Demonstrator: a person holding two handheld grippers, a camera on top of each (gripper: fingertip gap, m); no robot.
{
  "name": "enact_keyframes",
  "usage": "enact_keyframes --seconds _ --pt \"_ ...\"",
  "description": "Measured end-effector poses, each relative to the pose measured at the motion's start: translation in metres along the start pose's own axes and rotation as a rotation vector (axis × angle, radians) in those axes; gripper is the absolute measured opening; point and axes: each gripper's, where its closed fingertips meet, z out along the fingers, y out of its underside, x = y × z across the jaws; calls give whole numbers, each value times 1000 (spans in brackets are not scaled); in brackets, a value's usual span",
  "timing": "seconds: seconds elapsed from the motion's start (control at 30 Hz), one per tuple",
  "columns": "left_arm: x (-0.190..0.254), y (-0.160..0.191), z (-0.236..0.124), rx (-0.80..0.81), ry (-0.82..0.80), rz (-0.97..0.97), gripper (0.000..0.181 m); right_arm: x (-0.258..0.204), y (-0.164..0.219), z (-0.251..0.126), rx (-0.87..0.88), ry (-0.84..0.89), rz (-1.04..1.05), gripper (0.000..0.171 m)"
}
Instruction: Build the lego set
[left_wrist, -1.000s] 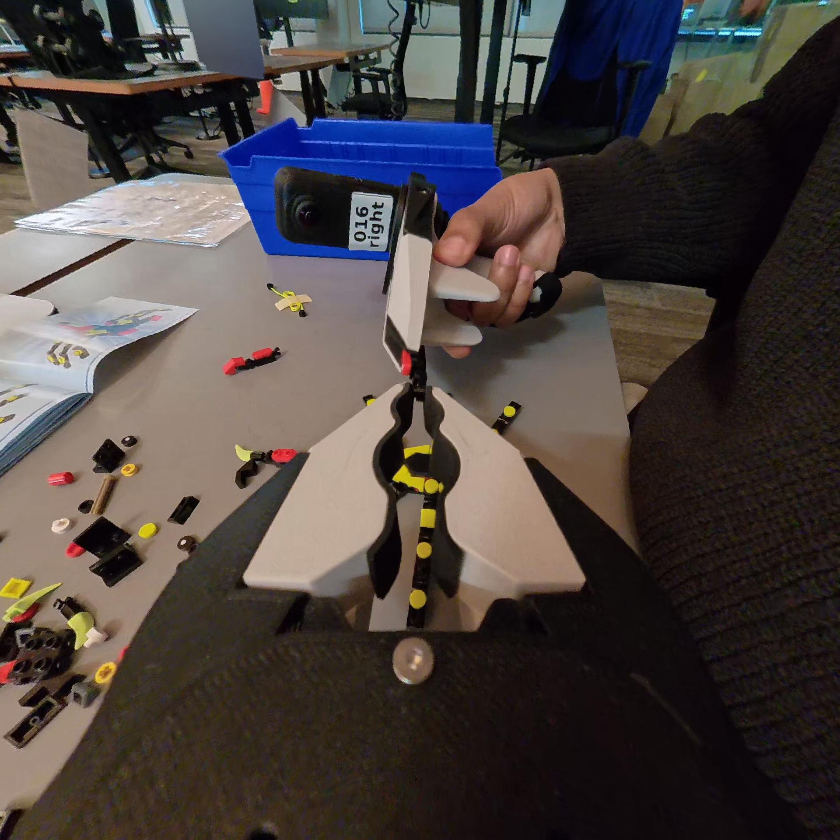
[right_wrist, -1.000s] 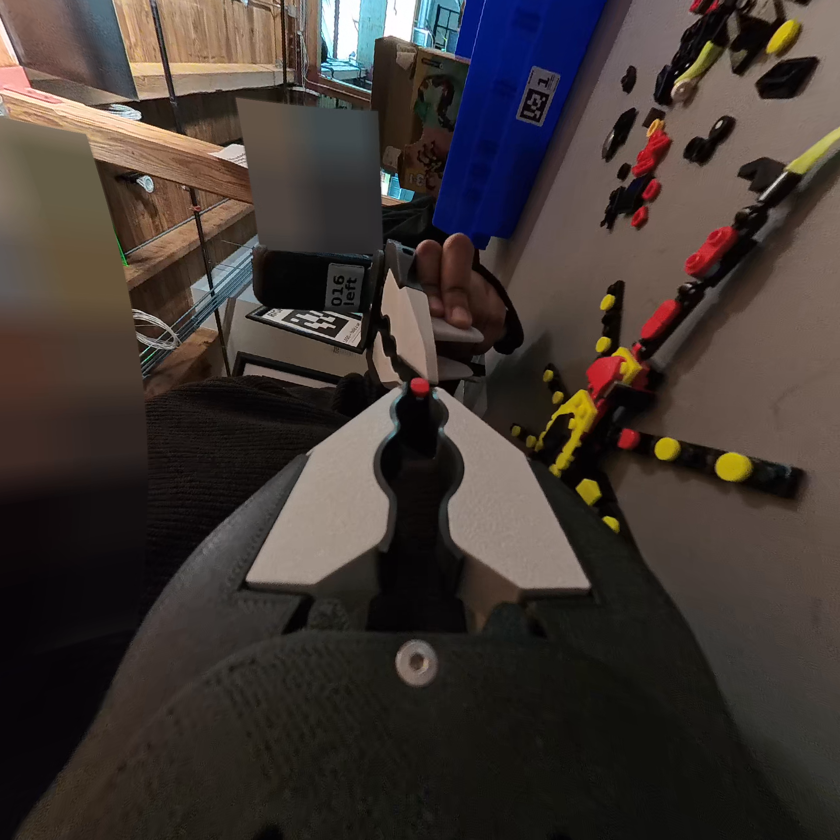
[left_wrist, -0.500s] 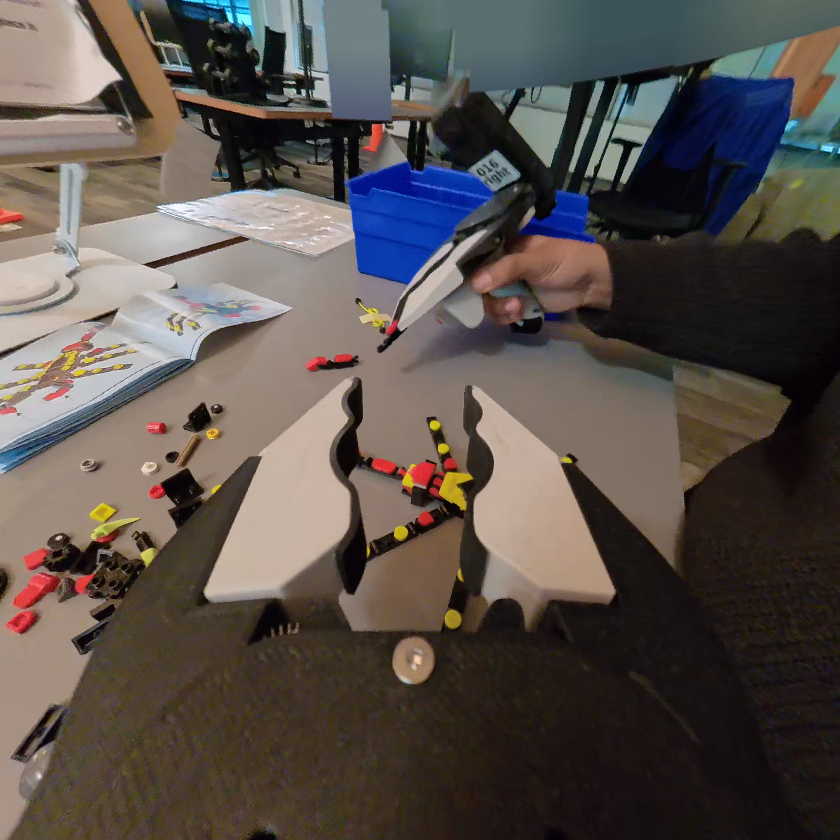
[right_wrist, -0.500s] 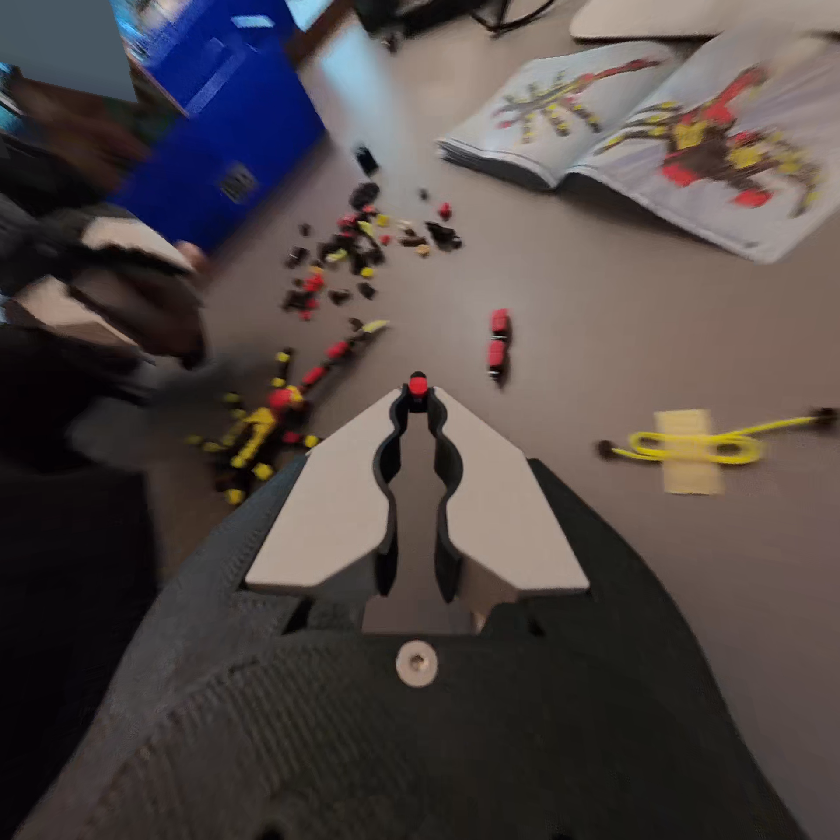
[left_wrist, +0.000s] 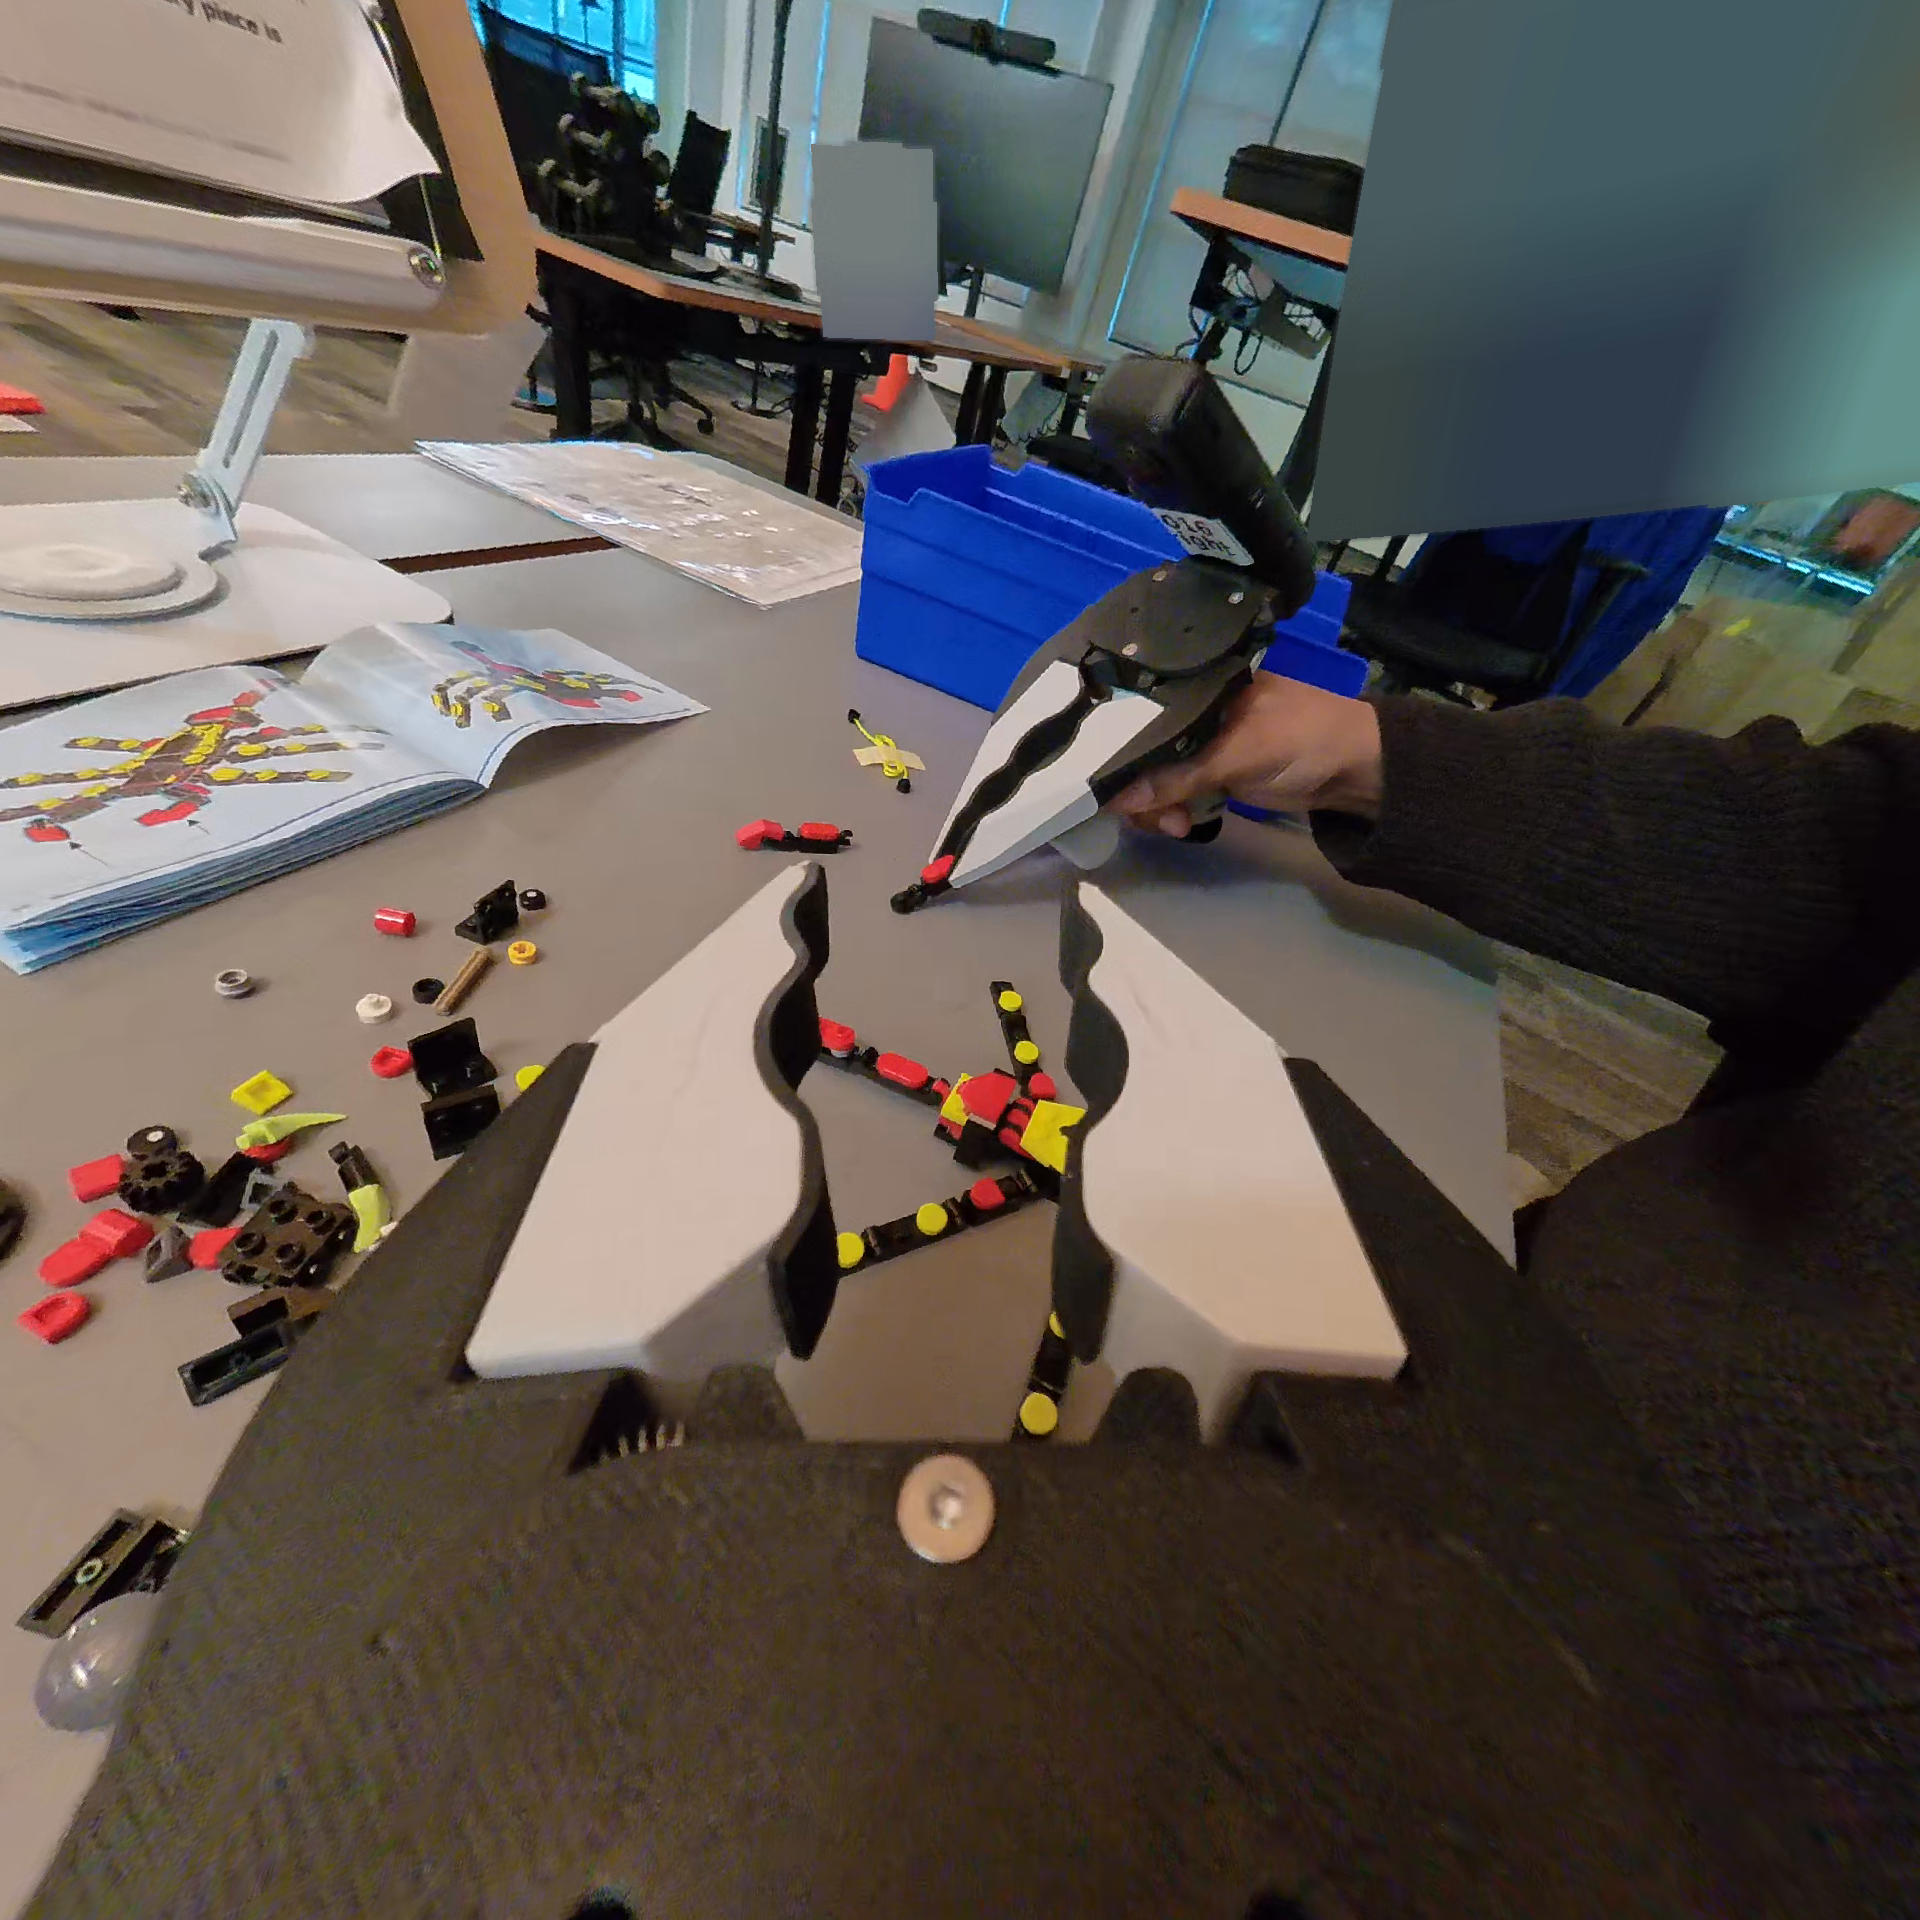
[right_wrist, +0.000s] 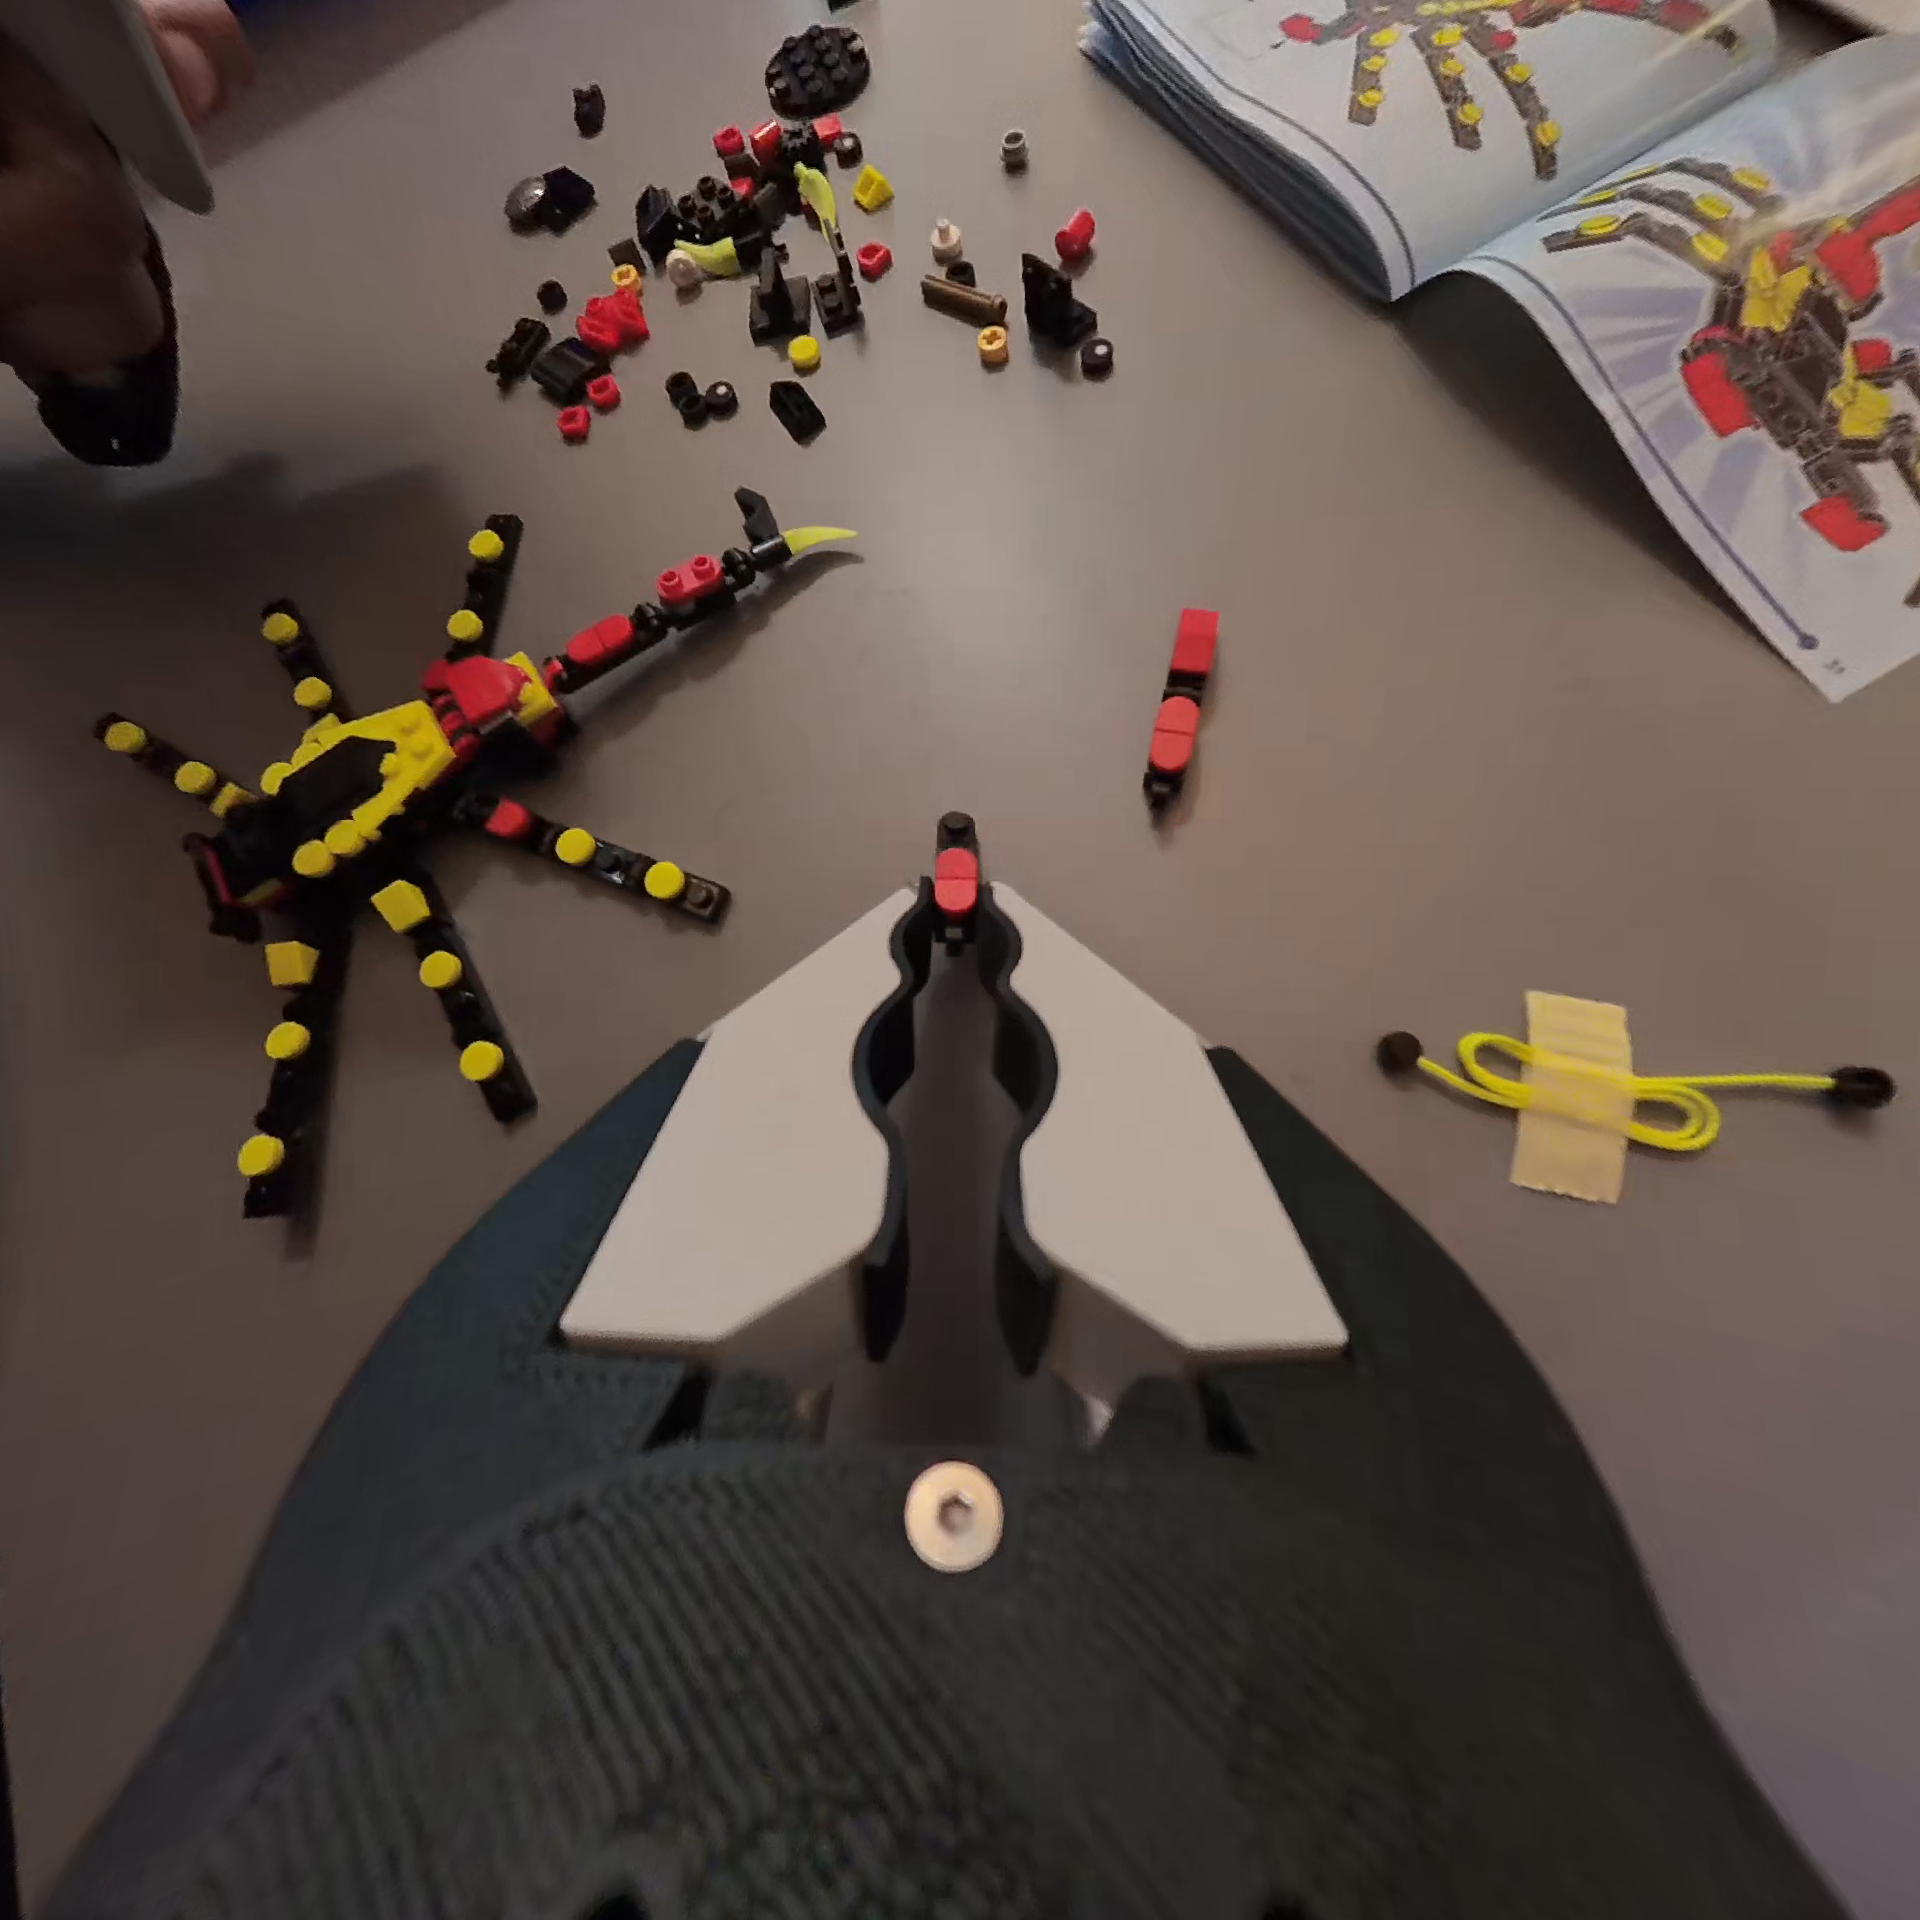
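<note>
My right claw (right_wrist: 954, 902) pinches a small red-and-black leg piece (right_wrist: 954, 868) low over the desk (right_wrist: 1351, 831), probably to keep it handy; my left claw (left_wrist: 940, 940) hangs spread and empty above the spider model (left_wrist: 992, 1112), leaving it free.

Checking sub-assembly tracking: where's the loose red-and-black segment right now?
In the right wrist view the red-and-black segment lies free on the grey table, just ahead-right of the right gripper, between the spider model and the instruction booklet.

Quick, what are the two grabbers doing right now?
Left gripper: open, holding nothing, above the spider model.
Right gripper: shut on a small red-and-black piece.
</note>
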Motion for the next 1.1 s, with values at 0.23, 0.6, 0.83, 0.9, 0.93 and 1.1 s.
enact_keyframes --seconds 0.23,0.6,0.83,0.9,0.93,1.1 --pt "-2 2 2 -5 -8 0 43 -2 4 2 -36 27 -65 6" --pt "-28 -14 -14 80 -79 -87 42 -4 -8 -3 33 13 -44 15" --pt "-64 -24 -36 145 -211 -140 47 -1 -31 -15 170 45 -40 18" --pt "-69 -26 -42 160 -213 -145 60 0 -37 -18 203 61 -47 17" --pt "-72 -27 -45 172 -211 -158 63 0 -38 -19 212 69 -54 17" --pt "-92 -28 -58 194 -289 -210 60 1 -38 -18 205 93 -82 15"
